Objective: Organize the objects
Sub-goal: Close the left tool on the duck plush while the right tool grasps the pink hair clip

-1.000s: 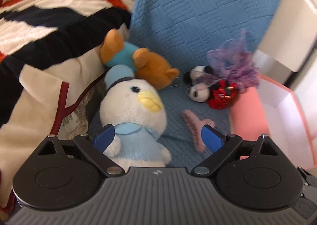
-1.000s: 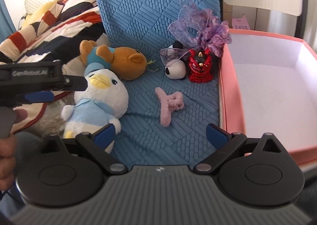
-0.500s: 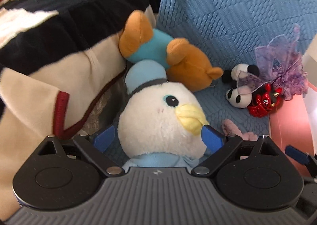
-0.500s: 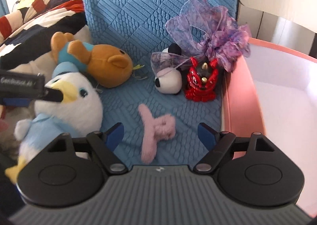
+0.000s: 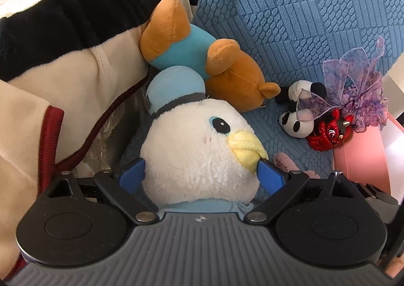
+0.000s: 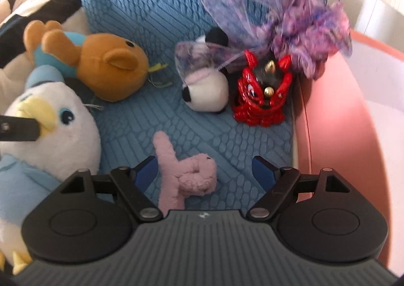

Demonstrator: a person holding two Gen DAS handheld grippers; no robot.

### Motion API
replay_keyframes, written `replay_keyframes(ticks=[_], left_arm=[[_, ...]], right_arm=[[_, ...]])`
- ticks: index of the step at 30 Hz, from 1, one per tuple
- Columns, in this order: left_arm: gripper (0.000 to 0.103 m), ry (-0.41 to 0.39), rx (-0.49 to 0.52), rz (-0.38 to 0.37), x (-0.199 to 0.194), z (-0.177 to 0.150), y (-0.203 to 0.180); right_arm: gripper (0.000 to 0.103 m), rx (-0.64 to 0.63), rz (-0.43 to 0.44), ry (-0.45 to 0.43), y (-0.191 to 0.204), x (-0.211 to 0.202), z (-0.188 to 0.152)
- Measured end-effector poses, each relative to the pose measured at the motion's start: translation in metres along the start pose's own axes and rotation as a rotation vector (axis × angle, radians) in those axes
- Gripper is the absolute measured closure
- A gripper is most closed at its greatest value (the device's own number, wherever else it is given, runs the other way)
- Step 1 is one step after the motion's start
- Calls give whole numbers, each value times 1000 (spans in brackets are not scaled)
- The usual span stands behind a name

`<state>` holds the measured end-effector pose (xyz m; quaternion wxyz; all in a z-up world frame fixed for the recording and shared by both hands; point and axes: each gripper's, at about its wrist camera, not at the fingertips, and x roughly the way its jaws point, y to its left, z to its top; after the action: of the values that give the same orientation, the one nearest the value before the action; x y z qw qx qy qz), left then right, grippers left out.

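Note:
A white duck plush [image 5: 197, 154] with a blue hat lies on the blue quilted cover; it also shows in the right wrist view [image 6: 50, 129]. My left gripper [image 5: 200, 176] is open, its blue pads on either side of the duck's head, touching or nearly so. My right gripper [image 6: 204, 172] is open around a fuzzy pink hair clip [image 6: 186, 175] that lies on the cover. A brown bear plush [image 6: 101, 66], a panda plush [image 6: 207, 91], a red figurine [image 6: 262, 99] and a purple organza bag [image 6: 290, 18] lie beyond.
A pink box [image 6: 333, 122] with a white inside stands at the right, against the cover's edge. A striped blanket [image 5: 63, 21] is piled at the left. The blue quilted cover [image 5: 290, 21] rises behind the toys.
Both grippers moved forward and down. The left one came around the duck's head; the right one came around the pink hair clip.

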<state>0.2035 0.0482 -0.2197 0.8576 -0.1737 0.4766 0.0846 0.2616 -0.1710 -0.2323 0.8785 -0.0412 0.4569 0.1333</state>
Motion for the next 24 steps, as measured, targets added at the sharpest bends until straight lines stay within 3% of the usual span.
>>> replay_keyframes(ticks=[4, 7, 11, 14, 19, 24], left_arm=[[7, -9, -10, -10, 0, -2, 3], [7, -13, -40, -26, -1, -3, 8], [7, -13, -114, -35, -1, -4, 13], [6, -23, -144, -21, -1, -7, 10], [6, -41, -99, 26, -2, -14, -2], [6, 30, -58, 39, 5, -23, -2]], right_arm=[[24, 32, 23, 21, -5, 10, -1], [33, 36, 52, 25, -6, 14, -2], [55, 25, 105, 31, -4, 9, -1], [55, 26, 95, 17, -4, 0, -3], [55, 6, 105, -12, -7, -17, -7], [55, 1, 101, 21, -7, -13, -10]])
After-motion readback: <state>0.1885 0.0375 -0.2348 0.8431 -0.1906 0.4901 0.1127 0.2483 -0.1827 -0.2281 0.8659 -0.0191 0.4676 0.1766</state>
